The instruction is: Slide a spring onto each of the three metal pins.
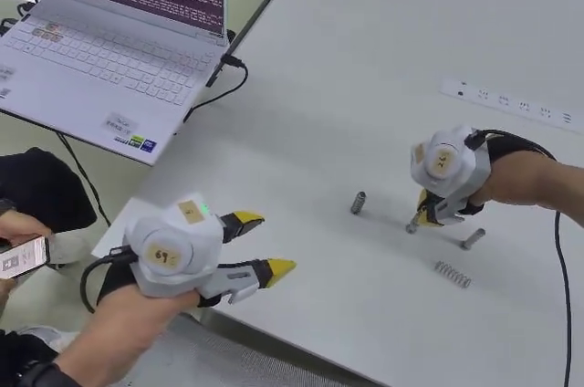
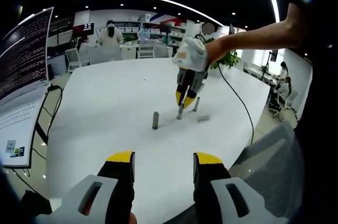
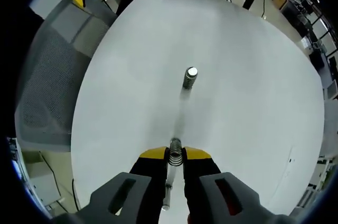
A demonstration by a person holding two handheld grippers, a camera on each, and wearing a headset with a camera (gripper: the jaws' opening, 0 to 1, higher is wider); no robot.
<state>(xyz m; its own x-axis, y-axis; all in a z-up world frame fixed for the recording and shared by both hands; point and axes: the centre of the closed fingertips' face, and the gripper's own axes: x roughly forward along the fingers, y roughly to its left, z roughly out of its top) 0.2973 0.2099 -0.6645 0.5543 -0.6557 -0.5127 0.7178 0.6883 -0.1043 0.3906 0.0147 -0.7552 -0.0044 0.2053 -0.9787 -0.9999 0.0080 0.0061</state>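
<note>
The L tool [image 1: 262, 243] sits low at the near edge of the white table [image 1: 365, 58]. A hand holds it flat, tips aimed across the table. Its 2 yellow tips are spread wide apart.

The R tool [image 1: 427, 215] is further out on the right side. The hand is on top of it and the tips aim down at the table. The tips are pressed in on the held spring [image 3: 175, 156], pinching it. In the left gripper view, the piece in the tips reaches down to the table top.

The standing pin [image 1: 358, 203] is upright w/ a spring on it. It is btw the 2 tools, near the R tool but not touching it. The 2nd pin [image 1: 473, 239] is just on the other side of the R tool. I can't tell if it stands or lies. The loose spring [image 1: 453, 274] lies flat near the 2nd pin, apart from it.

A laptop [image 1: 100, 58] is open at the far left corner. A power strip [image 1: 511, 102] lies at the back right. At the left edge, another hand holds a phone [image 1: 23, 256].
</note>
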